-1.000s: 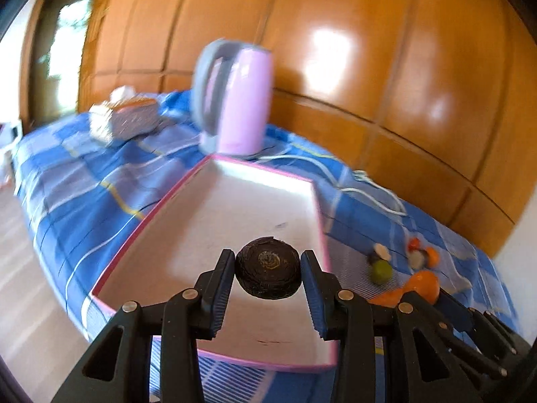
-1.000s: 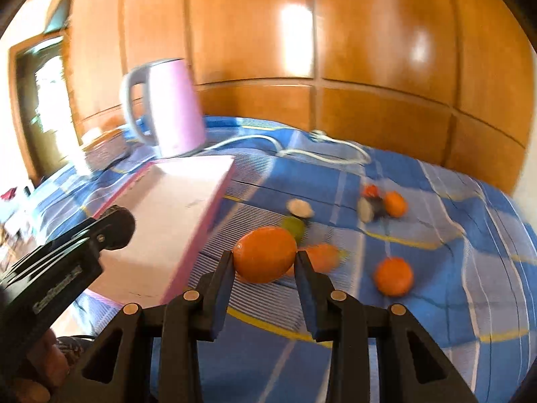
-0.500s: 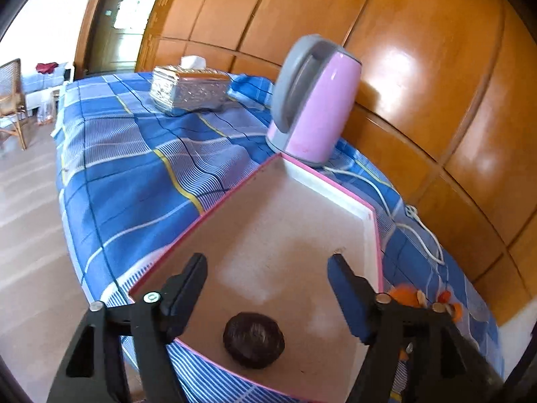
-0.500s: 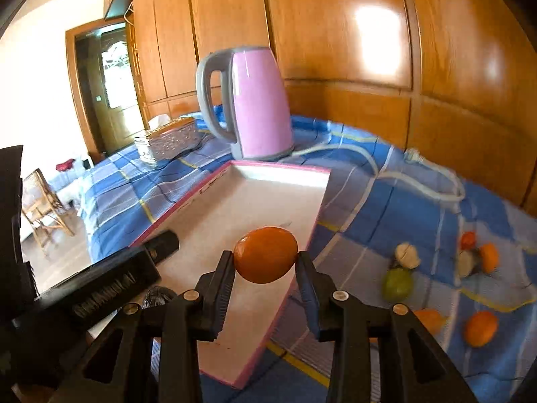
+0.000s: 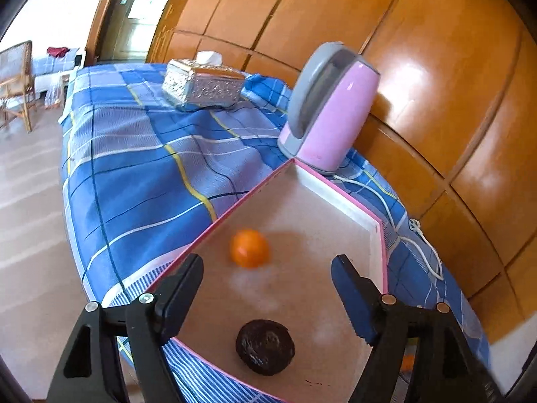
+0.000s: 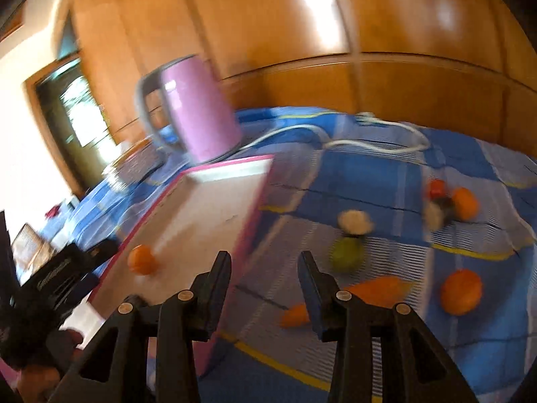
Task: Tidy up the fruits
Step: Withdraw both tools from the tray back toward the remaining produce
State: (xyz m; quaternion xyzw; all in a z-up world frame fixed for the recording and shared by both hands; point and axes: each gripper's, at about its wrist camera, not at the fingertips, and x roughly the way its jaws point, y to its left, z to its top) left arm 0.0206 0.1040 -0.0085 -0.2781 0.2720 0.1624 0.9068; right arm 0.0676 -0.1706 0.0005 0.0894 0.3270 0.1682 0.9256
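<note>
A pink-rimmed shallow box [image 5: 377,225] [image 6: 258,181] lies on the blue checked cloth. Inside it rest a dark wrinkled fruit [image 5: 265,347] near the front edge and an orange [image 5: 250,248] [image 6: 142,259] further in, blurred. My left gripper [image 5: 266,285] hovers over the box, its jaws wide and still opening, nothing between them. My right gripper [image 6: 264,272] is over the box's right edge, jaws opening and empty. On the cloth to the right lie a green fruit [image 6: 347,254], an orange [image 6: 461,291], a carrot-like piece [image 6: 376,287] and several small fruits [image 6: 449,203].
A pink electric kettle [image 5: 330,110] [image 6: 196,110] stands behind the box, its white cord [image 6: 369,141] running right. A silver tissue box [image 5: 203,82] sits further back. Wooden panelling [image 5: 436,67] backs the table; floor and a chair [image 5: 16,80] lie left.
The left gripper opened and left the dark fruit in the box, then drew back. The right gripper carried the orange over the box, released it, and swung right; the orange now lies inside.
</note>
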